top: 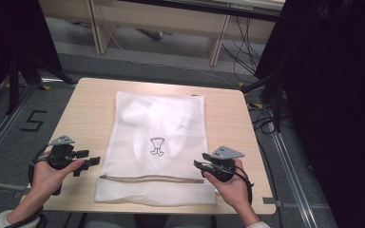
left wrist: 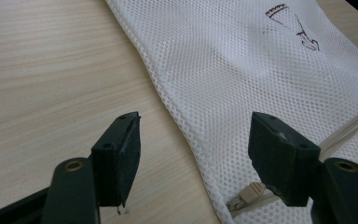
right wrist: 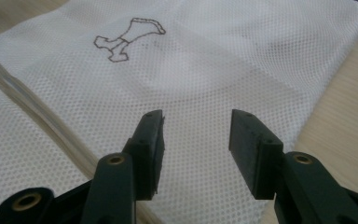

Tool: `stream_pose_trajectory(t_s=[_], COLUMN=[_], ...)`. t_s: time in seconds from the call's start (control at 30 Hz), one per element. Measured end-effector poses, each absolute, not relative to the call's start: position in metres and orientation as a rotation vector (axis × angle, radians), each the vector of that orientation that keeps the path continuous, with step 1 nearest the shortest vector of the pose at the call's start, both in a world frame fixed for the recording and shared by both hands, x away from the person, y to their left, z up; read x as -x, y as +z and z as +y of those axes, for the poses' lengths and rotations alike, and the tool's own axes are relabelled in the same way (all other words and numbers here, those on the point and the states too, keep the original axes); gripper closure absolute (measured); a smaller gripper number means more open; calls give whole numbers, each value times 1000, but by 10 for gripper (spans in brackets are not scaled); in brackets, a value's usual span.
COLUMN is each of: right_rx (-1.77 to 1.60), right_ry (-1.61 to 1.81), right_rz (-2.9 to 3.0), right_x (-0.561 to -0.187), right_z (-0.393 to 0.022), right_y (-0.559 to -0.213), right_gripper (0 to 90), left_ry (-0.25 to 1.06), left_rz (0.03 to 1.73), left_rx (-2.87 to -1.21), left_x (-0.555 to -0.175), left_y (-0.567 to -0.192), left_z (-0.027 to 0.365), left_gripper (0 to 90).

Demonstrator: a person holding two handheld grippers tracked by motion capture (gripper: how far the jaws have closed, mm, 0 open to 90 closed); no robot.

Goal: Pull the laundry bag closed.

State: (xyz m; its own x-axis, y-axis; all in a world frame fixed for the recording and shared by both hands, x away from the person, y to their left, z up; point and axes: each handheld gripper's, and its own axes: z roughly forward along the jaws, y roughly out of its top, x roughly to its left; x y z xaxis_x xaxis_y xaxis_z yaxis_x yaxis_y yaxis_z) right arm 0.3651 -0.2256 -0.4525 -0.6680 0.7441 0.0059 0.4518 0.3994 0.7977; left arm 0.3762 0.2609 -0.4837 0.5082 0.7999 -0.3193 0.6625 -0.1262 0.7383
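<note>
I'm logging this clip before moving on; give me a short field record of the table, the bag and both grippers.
surface: light wooden table
main item: white mesh laundry bag, lying flat, something white inside
marking: small dark outline emblem on the bag
closure: zipper running across near the person's end, beige pull at the bag's left edge
left gripper: open, beside the bag's left edge near the pull, holding nothing
right gripper: open, at the bag's right edge, holding nothing

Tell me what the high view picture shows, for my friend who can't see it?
A white mesh laundry bag lies flat on a light wooden table, with a small dark drawing on its middle. A person's hands hold a black tool at each side of it, the left tool and the right tool, both near the bag's zipper end.
</note>
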Motion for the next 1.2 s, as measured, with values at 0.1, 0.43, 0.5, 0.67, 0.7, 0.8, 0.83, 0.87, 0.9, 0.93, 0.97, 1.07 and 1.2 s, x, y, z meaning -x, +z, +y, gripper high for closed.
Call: stream_pose_trajectory(t_s=[0.1, 0.43, 0.5, 0.67, 0.7, 0.8, 0.83, 0.87, 0.9, 0.93, 0.97, 1.07, 1.2], right_rx=[-954, -800, -757, -652, -619, -570, -565, -548, -535, -507, -496, -484, -486], right_ry=[1177, 1240, 1252, 1278, 1286, 1259, 1255, 1239, 1234, 1220, 1211, 1218, 1192], right_rz=[2316, 2470, 2514, 2613, 2625, 2691, 2711, 2732, 2749, 2764, 2779, 2833, 2871], right_x=[-367, -368, -369, -378, -380, -384, -384, -384, -384, -385, -385, -385, -385], right_z=[-218, -161, -144, -95, -85, -56, -47, -39, -31, -24, -17, 2, 20], right_y=[-447, -441, -440, -439, -441, -445, -447, -449, -452, -455, -457, -461, -465], right_gripper=[571, 666, 683, 709, 711, 715, 716, 717, 718, 718, 718, 719, 720], left_ry=[197, 208, 213, 220, 225, 228, 231, 237, 236, 234, 238, 232, 236], left_rz=[1216, 1258, 1262, 1293, 1302, 1307, 1314, 1318, 1318, 1322, 1324, 1322, 1328], left_rx=[-1855, -1829, -1833, -1803, -1794, -1778, -1776, -1773, -1771, -1765, -1765, -1763, -1764], left_x=[-378, -380, -380, -380, -380, -380, -380, -380, -380, -380, -380, -380, -380], left_y=[-484, -484, -483, -483, -483, -482, -482, -482, -482, -482, -482, -482, -482], left_z=[259, 265, 267, 270, 270, 273, 273, 274, 274, 274, 274, 275, 274], left_gripper=[339, 342, 344, 346, 347, 348, 348, 348, 348, 348, 348, 349, 349])
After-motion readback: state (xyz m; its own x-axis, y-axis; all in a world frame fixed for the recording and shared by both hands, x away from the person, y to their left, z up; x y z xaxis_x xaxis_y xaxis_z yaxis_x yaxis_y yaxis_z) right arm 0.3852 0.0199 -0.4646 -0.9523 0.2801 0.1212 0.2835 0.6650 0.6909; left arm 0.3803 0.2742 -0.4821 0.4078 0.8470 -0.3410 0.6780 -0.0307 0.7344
